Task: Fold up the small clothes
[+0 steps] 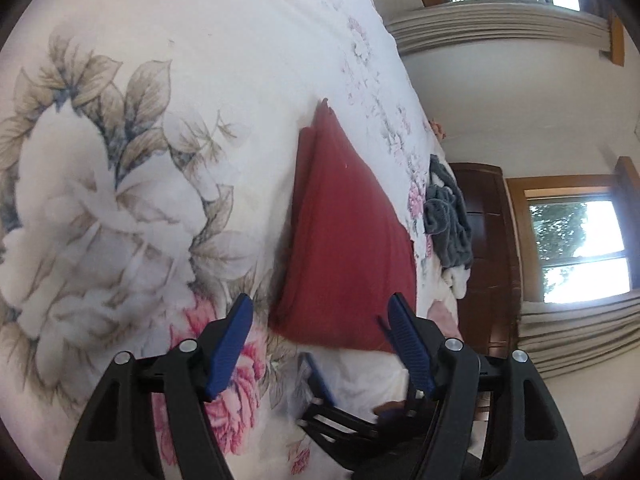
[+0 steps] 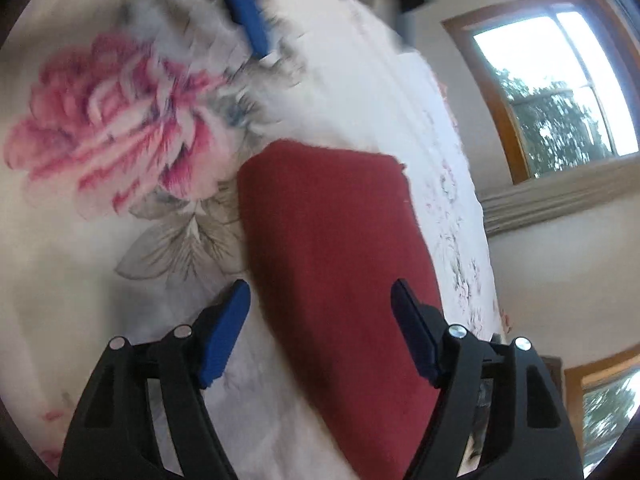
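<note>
The red cloth [image 1: 344, 248] lies folded into a flat stack on the bed [image 1: 248, 40], its layered edges visible along the left side in the left view, so this piece looks done or nearly so. A grey garment [image 1: 448, 216] sits crumpled at about 3 o'clock from it, near the bed's edge, and likely remains to be folded. The left hand-held gripper [image 1: 320, 312] hangs with jaws spread wide and empty, just short of the cloth's near edge. The right hand-held gripper [image 2: 320, 300] is likewise spread and empty, over the cloth's near end. Bare floral bedding from 9 to 12 o'clock gives ample room; the bed drops off toward 3 o'clock.
</note>
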Demonstrator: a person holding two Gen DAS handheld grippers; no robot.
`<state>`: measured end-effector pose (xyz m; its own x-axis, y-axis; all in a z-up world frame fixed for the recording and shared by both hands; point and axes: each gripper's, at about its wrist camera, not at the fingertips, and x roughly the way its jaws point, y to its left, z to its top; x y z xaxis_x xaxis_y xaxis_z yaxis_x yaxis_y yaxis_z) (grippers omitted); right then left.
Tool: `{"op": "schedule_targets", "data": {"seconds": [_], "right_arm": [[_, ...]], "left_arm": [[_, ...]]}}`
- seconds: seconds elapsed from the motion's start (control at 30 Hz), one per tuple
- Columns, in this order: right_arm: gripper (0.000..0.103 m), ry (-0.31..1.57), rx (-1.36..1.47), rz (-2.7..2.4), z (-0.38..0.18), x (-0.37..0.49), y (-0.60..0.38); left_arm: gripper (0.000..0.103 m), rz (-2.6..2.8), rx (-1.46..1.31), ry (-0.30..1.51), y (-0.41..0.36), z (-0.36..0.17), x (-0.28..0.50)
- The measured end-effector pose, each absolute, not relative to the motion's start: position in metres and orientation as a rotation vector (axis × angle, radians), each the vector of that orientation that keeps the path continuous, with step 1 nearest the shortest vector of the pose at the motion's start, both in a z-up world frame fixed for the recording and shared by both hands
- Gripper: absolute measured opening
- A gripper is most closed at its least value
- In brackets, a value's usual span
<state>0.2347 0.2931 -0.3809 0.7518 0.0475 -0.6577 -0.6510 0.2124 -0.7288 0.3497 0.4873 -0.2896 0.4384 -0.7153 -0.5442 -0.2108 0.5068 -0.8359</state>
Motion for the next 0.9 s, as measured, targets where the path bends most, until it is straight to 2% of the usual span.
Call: {"op": "schedule_targets", "data": {"seconds": [0.27,0.43,0.47,0.5,0.6,0.73,0.9], "right_arm": [[0.065,0.532,-1.316,0.482,-0.397,0.259,0.307],[0.044,0.548,-1.320,0.483,-0.400,0.276,0.317],[0.028,0.566,-1.311,0.490,-0.399,0.280,0.317],[0.019,0.584,-1.290,0.497,-0.395,0.283,0.316],[0.015,0.589,-1.204,0.500,-0.373,0.285,0.308],[0.014,0.611,-1.104,0.490,-0.342,0.302,0.299],[0.014,0.631,-1.067,0.496,-0.331,0.311,0.297]], "left_arm": [[0.070,-0.443,-1.084,1.084,0.487,-0.300,0.370],[0.070,-0.466,-1.152,1.057,0.495,-0.300,0.387],[0.070,-0.472,-1.162,1.056,0.496,-0.300,0.391],[0.070,-0.477,-1.171,1.057,0.497,-0.300,0.397],[0.072,-0.499,-1.219,1.086,0.496,-0.306,0.419],[0.075,-0.525,-1.215,1.166,0.482,-0.318,0.464],[0.075,-0.513,-1.186,1.284,0.458,-0.347,0.519]]}}
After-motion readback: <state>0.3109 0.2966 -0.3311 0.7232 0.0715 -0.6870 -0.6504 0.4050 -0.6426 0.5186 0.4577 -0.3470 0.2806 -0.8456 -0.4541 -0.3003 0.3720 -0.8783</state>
